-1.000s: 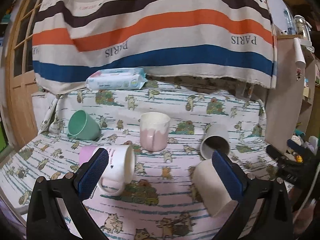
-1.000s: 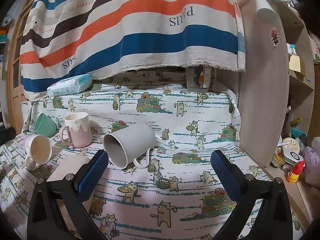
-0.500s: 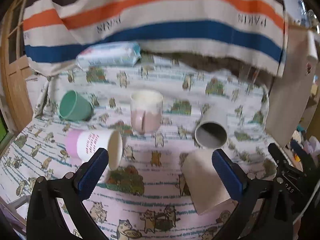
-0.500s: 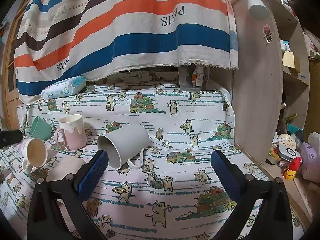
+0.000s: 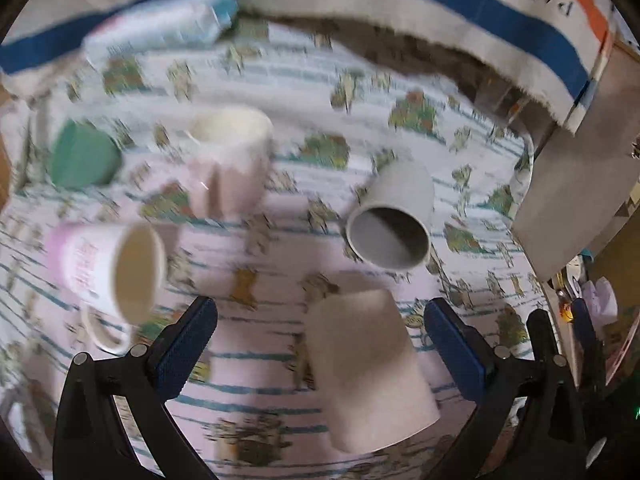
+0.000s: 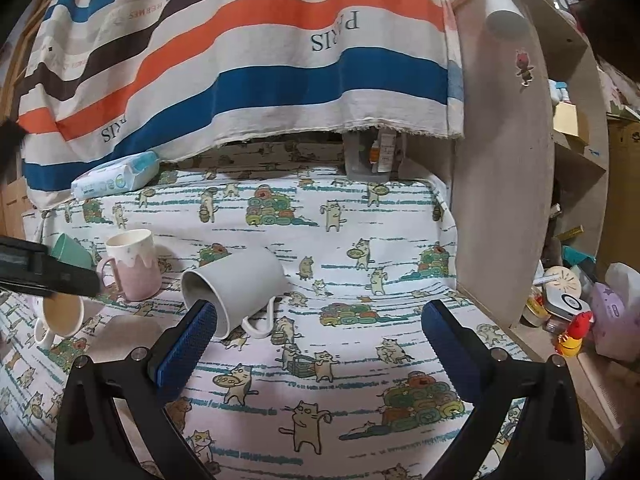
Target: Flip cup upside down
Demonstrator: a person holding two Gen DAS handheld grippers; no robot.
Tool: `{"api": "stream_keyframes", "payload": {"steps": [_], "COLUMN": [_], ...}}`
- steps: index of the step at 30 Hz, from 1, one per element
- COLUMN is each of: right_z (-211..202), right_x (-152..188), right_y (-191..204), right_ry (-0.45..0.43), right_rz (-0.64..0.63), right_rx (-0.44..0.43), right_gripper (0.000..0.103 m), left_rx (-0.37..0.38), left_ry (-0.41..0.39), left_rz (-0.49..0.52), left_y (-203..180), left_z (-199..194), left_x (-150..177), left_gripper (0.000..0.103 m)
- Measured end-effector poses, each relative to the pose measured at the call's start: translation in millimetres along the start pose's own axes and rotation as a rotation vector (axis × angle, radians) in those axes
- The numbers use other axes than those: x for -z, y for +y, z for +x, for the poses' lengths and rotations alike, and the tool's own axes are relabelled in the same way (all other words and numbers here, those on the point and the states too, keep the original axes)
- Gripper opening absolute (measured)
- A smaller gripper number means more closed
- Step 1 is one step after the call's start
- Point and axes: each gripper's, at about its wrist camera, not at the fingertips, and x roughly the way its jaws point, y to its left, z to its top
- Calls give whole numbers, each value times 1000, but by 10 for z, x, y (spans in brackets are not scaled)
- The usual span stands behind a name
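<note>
Several cups lie on a cat-print cloth. A beige cup (image 5: 370, 368) lies on its side between the fingers of my open left gripper (image 5: 320, 334), which hovers just above it. A grey mug (image 5: 390, 218) (image 6: 236, 286) lies on its side beyond it. A white and pink mug (image 5: 108, 268) (image 6: 60, 316) lies on its side at the left. A pink mug (image 5: 232, 164) (image 6: 134, 266) stands upright. A green cup (image 5: 82, 160) (image 6: 70, 250) lies tipped at the far left. My right gripper (image 6: 320, 330) is open and empty over the cloth, right of the grey mug.
A wipes pack (image 6: 116, 178) lies at the back under a hanging striped cloth (image 6: 240, 60). A wooden shelf side (image 6: 500, 200) bounds the right edge, with small clutter (image 6: 572, 312) beyond. The left gripper's body (image 6: 44, 272) enters the right wrist view at the left.
My left gripper has moved forward and tilted down over the beige cup, which now sits between its fingers. The right gripper has drifted slightly; no cup has moved.
</note>
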Motion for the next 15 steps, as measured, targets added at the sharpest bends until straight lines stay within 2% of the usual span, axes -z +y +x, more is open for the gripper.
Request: {"api": "stream_keyframes", "payload": {"steps": [6, 11, 13, 15], "right_z": [1, -12, -8, -1], "right_x": [-3, 0, -3, -4], "right_y": [12, -12, -31, -36], "right_ry": [1, -2, -1, 1], "right_rz": [-5, 10, 20, 22], "right_rx": [-14, 12, 9, 6], "right_gripper": [103, 103, 103, 103], "left_rx": [-43, -17, -5, 4], "left_ry": [36, 54, 59, 81], "left_rz": [25, -59, -97, -131], "left_y": [-179, -121, -81, -48], "left_z": [155, 246, 287, 348], "left_x": [-5, -62, -68, -62], "left_gripper": [103, 102, 94, 93]}}
